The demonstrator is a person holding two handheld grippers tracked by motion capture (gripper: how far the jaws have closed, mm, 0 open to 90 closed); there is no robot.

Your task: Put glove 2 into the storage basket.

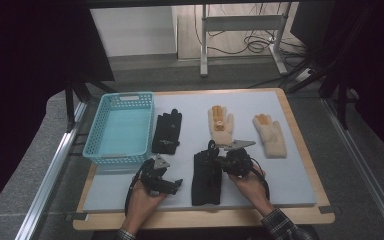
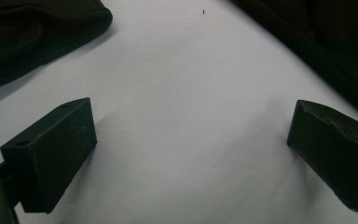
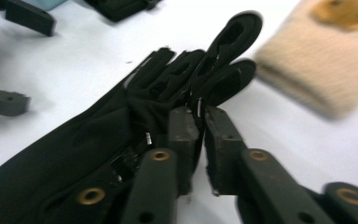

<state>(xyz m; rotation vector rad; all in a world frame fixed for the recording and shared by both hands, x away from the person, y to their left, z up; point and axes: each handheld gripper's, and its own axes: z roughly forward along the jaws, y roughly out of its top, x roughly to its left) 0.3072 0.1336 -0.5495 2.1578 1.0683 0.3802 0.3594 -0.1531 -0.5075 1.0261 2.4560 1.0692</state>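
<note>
Nearest the person, the left gripper [image 1: 172, 185] rests low over the bare mat [image 1: 130, 195], its jaws spread wide with nothing between them; in the left gripper view only white surface lies between the two black pads [image 2: 51, 154].

Just to its right, the right gripper [image 1: 220, 161] has its jaws pressed together on the near black glove [image 1: 206, 175], which lies flat near the front edge of the mat with its cuff toward the person and its fingers pointing away. In the right gripper view the jaws pinch a fold of thin fabric at the edge of the palm, close to the base of the glove fingers [image 3: 233, 32], two of which curl upward.

The glove looks light, limp and soft; it will likely sag and trail when lifted, so a pinch at one edge carries it but leaves the rest dangling. A hold nearer the middle of the palm or at the cuff would probably keep it more bunched. It does not seem slippery or fragile.

Farther off, a second black glove [image 1: 167, 131] lies beside the blue basket [image 1: 95, 145], which is empty. Two cream gloves [image 1: 221, 125] [image 1: 271, 136] lie well apart to the right.
</note>
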